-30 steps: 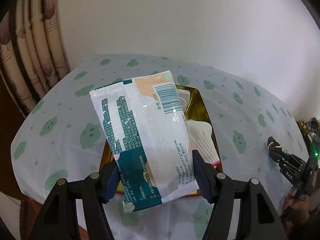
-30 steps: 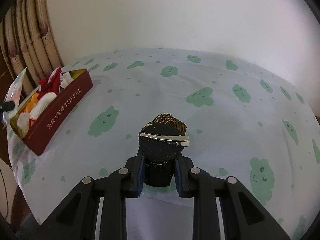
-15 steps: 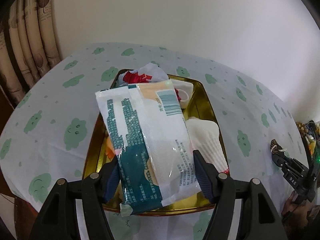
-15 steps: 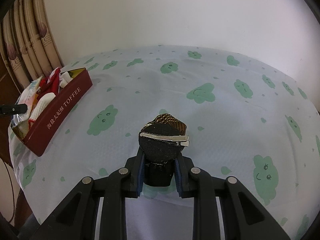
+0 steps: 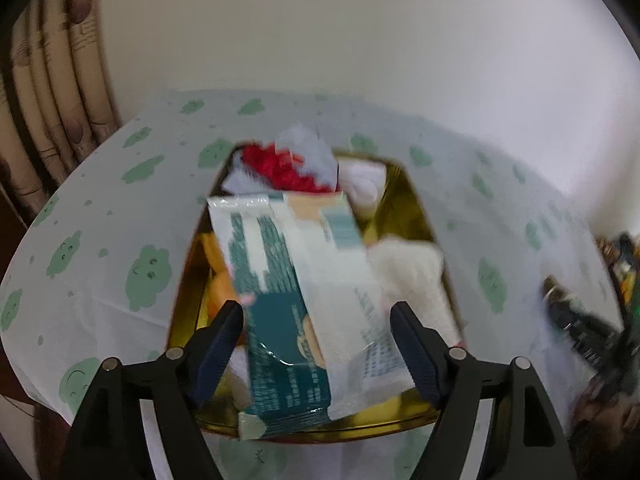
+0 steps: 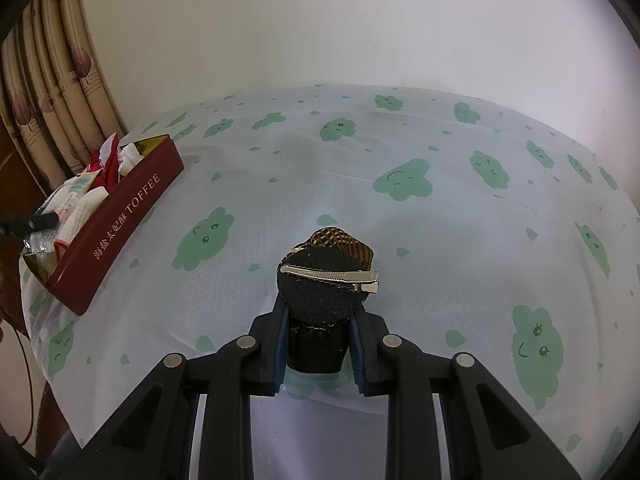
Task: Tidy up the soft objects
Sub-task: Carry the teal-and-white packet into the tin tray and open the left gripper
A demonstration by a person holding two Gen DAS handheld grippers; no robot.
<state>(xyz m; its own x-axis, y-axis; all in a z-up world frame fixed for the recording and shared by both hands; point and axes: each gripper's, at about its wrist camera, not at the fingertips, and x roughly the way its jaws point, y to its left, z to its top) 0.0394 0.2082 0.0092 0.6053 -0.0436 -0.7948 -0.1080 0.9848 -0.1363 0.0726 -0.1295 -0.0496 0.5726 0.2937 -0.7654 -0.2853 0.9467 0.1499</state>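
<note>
My left gripper [image 5: 316, 320] holds its fingers wide around a white and teal wipes packet [image 5: 304, 304] that lies tilted in the gold-lined red toffee tin [image 5: 404, 216]; a small gap shows at each pad. The tin also holds a white knit glove [image 5: 412, 272], a red and white cloth [image 5: 288, 164] and something orange [image 5: 218, 276]. My right gripper [image 6: 320, 328] is shut on a black felt hair clip [image 6: 324, 280] with a metal clasp and checked fabric, low over the tablecloth. The tin [image 6: 120, 216] shows at far left in the right wrist view.
The round table wears a white cloth with green cloud prints [image 6: 404, 180]. A curtain [image 6: 56, 92] hangs behind the tin at left. A white wall is behind. My right gripper also shows at the right edge of the left wrist view [image 5: 584, 332].
The left gripper moved forward and down over the tin, the packet sank into it, and the fingers parted from the packet's sides. The right gripper kept hold of the hair clip and barely moved.
</note>
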